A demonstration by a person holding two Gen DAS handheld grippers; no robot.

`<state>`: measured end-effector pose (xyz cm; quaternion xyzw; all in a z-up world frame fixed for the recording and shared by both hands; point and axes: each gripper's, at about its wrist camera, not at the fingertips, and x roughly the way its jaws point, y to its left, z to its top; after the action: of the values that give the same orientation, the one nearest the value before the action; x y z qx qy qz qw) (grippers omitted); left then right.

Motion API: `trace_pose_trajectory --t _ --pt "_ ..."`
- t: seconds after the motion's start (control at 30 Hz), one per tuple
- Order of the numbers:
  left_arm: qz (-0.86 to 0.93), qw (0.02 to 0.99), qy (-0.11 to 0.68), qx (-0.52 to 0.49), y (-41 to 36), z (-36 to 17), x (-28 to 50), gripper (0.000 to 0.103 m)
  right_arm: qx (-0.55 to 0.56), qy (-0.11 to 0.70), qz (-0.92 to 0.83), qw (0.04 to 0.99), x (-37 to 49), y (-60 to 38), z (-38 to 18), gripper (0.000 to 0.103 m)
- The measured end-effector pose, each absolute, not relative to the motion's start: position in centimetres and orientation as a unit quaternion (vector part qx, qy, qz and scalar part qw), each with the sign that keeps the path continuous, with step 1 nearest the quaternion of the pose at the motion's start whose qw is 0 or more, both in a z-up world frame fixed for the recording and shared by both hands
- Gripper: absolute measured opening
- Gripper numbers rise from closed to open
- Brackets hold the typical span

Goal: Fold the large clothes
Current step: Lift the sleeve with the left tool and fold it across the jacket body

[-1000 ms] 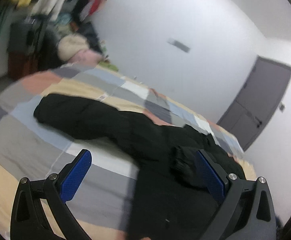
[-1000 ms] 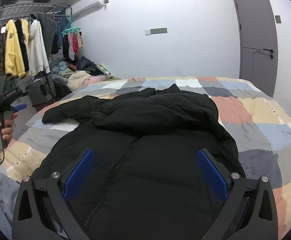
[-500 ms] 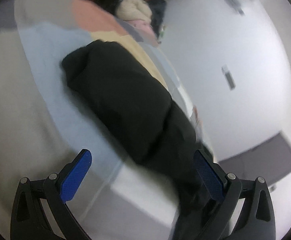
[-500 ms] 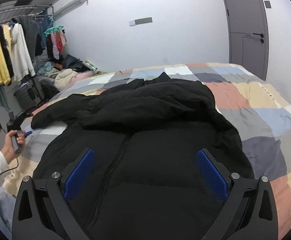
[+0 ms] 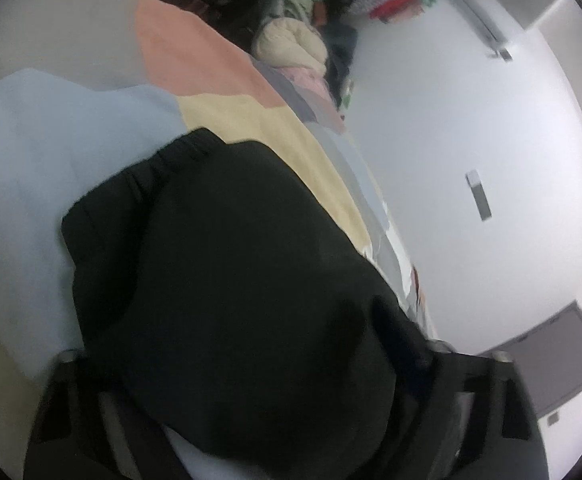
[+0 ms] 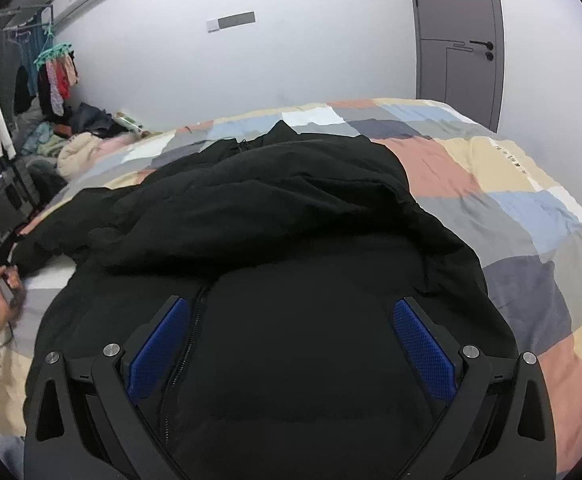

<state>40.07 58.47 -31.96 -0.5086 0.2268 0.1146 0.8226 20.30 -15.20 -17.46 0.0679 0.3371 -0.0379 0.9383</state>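
Left wrist view: my left tool (image 5: 259,412) has closed in on the jacket sleeve (image 5: 227,280); a second ago the sleeve lay well ahead on the bed, now its black bulk fills the space between the fingers and hides the pads.
Left tool state: blurred and covered by cloth, so I cannot tell how far it is open or whether it grips yet.
Sleeve cuff: the ribbed cuff (image 5: 151,168) lies on the pale blue patch of the bedspread (image 5: 31,160).
Meaning: I judge the sleeve grab is at hand, ready for folding it across the body.

Right wrist view: little has changed; my right tool (image 6: 291,344) hovers above the jacket (image 6: 291,220) front, a touch closer than before.
Right tool state: fingers (image 6: 423,344) spread wide, holding nothing.
Jacket: spread on the bed, zip up, collar toward the far wall.
Left hand: my hand (image 6: 5,300) holds its tool at the sleeve end, bed's left edge.
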Motion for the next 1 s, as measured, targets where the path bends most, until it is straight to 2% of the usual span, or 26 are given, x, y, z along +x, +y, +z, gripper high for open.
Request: trace_pose_trajectory --t 0.13,0.2,0.3,0.5,0.8,1.0 --pt "0.133 0.811 0.251 -0.512 58.9 -31.8 40.3 0.037 0.063 0.336 -0.038 0.939 20.2 -15.0 -17.1 0.103" --pt "0.138 0.825 0.254 -0.486 58.9 -30.0 39.9 0.022 0.062 0.33 -0.034 0.941 19.8 -15.0 -16.7 0.103" --pt "0.168 0.84 0.269 -0.44 59.3 -27.0 39.1 0.011 0.056 0.323 -0.032 0.944 19.1 -15.1 -16.2 0.103" --pt "0.201 0.857 0.25 -0.402 58.5 -19.9 35.7 0.006 0.052 0.325 -0.013 0.944 18.0 -15.4 -15.8 0.103" --pt "0.213 0.895 0.258 -0.297 52.1 -10.5 34.0 0.005 0.071 0.311 0.007 0.948 15.8 -17.0 -14.9 0.103" --pt "0.194 0.909 0.247 -0.273 46.9 -5.3 31.1 0.005 0.071 0.288 0.018 0.955 14.3 -17.4 -14.1 0.103"
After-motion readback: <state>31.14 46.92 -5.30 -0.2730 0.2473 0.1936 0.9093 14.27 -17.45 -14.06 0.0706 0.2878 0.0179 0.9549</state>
